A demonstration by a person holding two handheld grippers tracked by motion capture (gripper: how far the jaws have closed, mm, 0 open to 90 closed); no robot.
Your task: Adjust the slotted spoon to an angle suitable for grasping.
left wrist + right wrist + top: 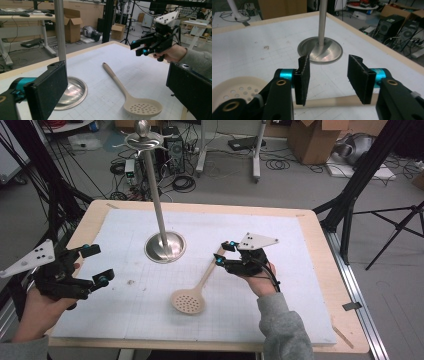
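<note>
From the high view, one beige slotted spoon (192,292) lay on the white mat (280,290) between two hand-held grippers, its bowl near the front edge, with one metal stand (164,245) behind it; the left gripper (97,265) hung apart at the left, jaws spread and empty. In the left gripper view, the spoon (136,98) lay flat, the right gripper (138,48) above its handle end. In the right gripper view, two pads (302,80) straddled the handle (332,102), released, nothing pinched.
</note>
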